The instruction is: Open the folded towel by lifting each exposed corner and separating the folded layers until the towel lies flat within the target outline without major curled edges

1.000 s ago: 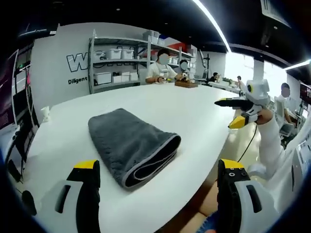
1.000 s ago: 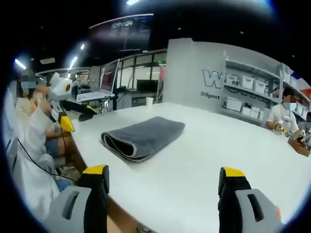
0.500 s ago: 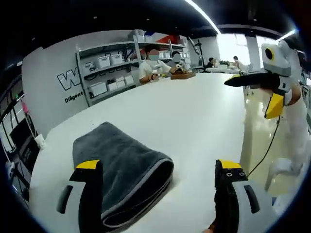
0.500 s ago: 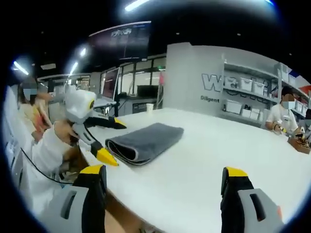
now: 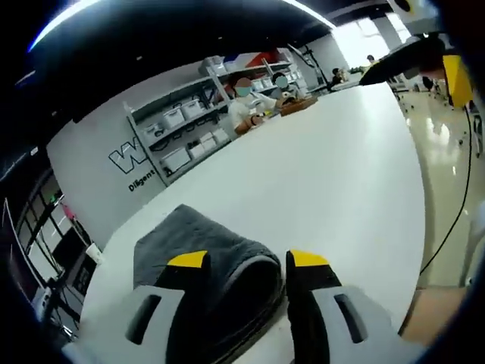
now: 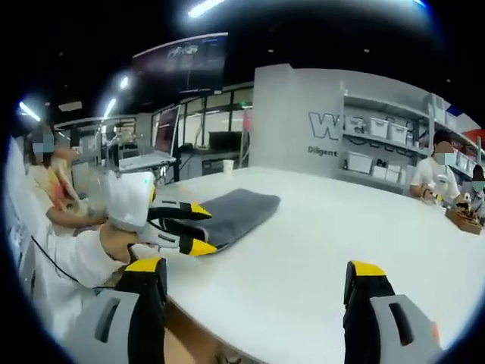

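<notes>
- The towel (image 5: 201,243), dark grey and folded, lies on the white bench (image 5: 333,167) near its edge; its rolled fold end faces the left gripper (image 5: 241,262).
- In the left gripper view, the left gripper's yellow-tipped fingers (image 5: 187,260) stand on either side of the towel's fold end, narrowed but with a gap between them. Whether they touch the cloth I cannot tell.
- In the right gripper view, the same towel (image 6: 239,208) shows farther off, with the left gripper (image 6: 198,227) at its near end, one finger above the fold and one below, held by a hand (image 6: 117,246) in a white sleeve.
- The right gripper (image 6: 258,274) hangs over bare bench (image 6: 318,243), well apart from the towel, its fingers (image 6: 145,267) spread wide and holding nothing.
- The right gripper (image 5: 424,61) also appears at the top right of the left gripper view, above the bench's far side.
- Behind the bench stand shelves (image 5: 189,129) with white bins, and people (image 5: 246,102) sit at the far end.
</notes>
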{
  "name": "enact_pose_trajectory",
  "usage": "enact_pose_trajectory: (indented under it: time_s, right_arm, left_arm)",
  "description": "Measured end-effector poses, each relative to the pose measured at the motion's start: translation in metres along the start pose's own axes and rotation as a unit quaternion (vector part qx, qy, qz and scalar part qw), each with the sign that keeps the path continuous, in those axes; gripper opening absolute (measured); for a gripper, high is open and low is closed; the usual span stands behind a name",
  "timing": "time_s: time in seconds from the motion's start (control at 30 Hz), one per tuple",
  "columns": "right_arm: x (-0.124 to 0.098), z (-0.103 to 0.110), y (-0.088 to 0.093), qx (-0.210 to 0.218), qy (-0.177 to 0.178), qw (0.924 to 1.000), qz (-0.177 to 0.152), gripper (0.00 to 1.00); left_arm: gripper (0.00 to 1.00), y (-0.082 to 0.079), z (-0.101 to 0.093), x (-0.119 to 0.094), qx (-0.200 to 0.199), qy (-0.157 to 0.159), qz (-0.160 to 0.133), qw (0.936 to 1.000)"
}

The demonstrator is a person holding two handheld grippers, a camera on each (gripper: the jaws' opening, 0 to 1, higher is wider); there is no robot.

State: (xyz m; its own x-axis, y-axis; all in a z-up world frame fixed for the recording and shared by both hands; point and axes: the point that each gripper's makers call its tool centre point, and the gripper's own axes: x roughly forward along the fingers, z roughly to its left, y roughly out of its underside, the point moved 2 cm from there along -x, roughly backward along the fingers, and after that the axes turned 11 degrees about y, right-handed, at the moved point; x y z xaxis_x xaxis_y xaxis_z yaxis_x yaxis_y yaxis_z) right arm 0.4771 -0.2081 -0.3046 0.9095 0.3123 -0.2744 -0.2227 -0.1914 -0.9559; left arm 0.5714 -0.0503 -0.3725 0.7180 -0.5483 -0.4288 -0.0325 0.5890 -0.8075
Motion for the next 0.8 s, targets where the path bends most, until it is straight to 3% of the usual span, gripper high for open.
enact_pose_trajectory:
  time_s: [0.17,0.27,0.37,0.5,0.63,0.8]
  right_arm:
    - [0.001,-0.001,0.002,0.002,0.002,1.0,0.004,0.97]
    - [0.002,0.001,0.004,0.0,0.001,1.0,0.009,0.97]
    - [0.002,0.001,0.004,-0.001,0.0,1.0,0.01,0.97]
    - [0.002,0.0,0.003,0.003,0.002,1.0,0.009,0.96]
    - [0.004,-0.001,0.006,0.003,0.007,0.9999,0.014,0.95]
    - [0.006,0.004,0.007,-0.001,0.005,0.9998,0.019,0.95]
  left_arm:
    - [0.22,0.002,-0.007,0.006,-0.034,0.047,0.005,0.9983]
    - [0.12,0.002,-0.005,0.006,-0.022,0.06,0.018,0.9977]
    - [0.08,-0.006,0.005,0.002,-0.014,0.059,0.019,0.998]
    - [0.07,-0.017,0.021,-0.006,-0.035,0.062,0.0,0.9975]
    - [0.07,-0.027,0.07,-0.024,-0.027,0.012,-0.013,0.9995]
    - [0.06,-0.018,0.124,-0.05,-0.04,-0.041,-0.014,0.9982]
